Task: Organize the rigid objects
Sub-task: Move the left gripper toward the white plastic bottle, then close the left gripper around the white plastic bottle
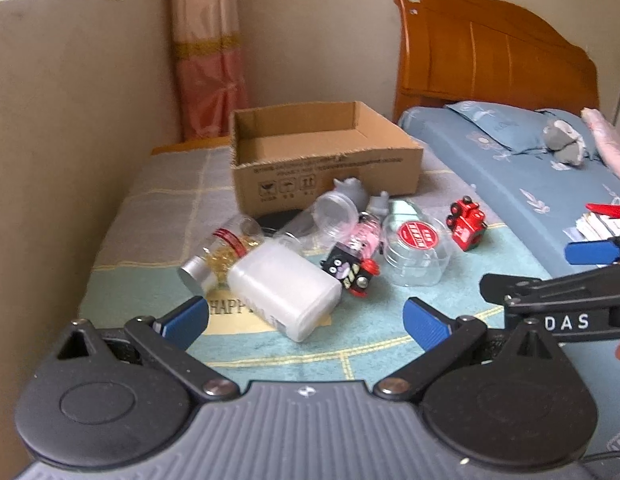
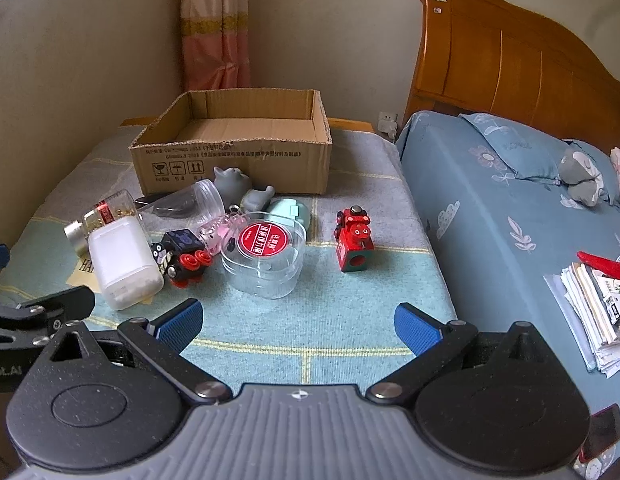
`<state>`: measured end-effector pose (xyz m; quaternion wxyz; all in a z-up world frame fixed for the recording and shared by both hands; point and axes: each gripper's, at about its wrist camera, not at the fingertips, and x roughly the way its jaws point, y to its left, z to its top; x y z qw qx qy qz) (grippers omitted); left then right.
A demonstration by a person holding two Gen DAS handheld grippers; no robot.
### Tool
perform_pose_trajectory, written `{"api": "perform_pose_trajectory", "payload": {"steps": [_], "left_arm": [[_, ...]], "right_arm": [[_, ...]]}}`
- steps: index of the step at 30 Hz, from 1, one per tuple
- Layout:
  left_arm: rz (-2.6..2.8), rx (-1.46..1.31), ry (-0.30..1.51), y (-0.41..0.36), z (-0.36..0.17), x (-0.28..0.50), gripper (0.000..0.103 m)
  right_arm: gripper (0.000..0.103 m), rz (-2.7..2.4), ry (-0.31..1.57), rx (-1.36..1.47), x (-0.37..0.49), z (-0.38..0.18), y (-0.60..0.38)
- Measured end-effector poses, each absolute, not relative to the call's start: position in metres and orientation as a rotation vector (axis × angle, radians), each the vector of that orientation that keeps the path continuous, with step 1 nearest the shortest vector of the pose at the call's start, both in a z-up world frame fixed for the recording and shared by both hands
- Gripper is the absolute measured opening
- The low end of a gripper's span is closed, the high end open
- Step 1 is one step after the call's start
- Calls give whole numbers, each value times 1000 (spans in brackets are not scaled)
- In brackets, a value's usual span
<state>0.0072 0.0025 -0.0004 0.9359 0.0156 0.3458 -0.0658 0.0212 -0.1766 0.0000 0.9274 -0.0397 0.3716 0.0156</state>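
An empty open cardboard box (image 1: 326, 160) (image 2: 233, 148) stands at the back of a cloth-covered table. In front of it lies a heap: a white plastic container (image 1: 283, 290) (image 2: 123, 264), a gold-filled jar with a silver cap (image 1: 213, 260) (image 2: 97, 220), a black-and-red toy (image 1: 352, 270) (image 2: 181, 256), a clear tub with a red label (image 1: 416, 248) (image 2: 265, 256), a clear cup (image 1: 336, 214) (image 2: 201, 200), grey figurines (image 2: 233, 180). A red toy train (image 1: 468, 222) (image 2: 354, 238) stands apart to the right. My left gripper (image 1: 305, 320) is open just short of the white container. My right gripper (image 2: 297, 322) is open, nothing between its fingers.
A bed (image 2: 510, 208) with a blue sheet and wooden headboard (image 2: 510, 56) runs along the table's right side, bearing a stack of papers (image 2: 594, 312) and a grey plush (image 2: 582, 176). A wall and curtain (image 2: 213, 24) close off the left and back.
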Motion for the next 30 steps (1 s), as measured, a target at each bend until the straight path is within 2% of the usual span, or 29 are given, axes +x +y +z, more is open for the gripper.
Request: {"api": "perform_pose_trajectory", "payload": {"steps": [20,30], "left_arm": [[-297,112,756,20,-42,59,102],[-345,166,781,21,-56,100,102]], "right_arm": [[103,196,832,-102,55,-73,-192],[103,230,848,-65,65,-86,-198]]}}
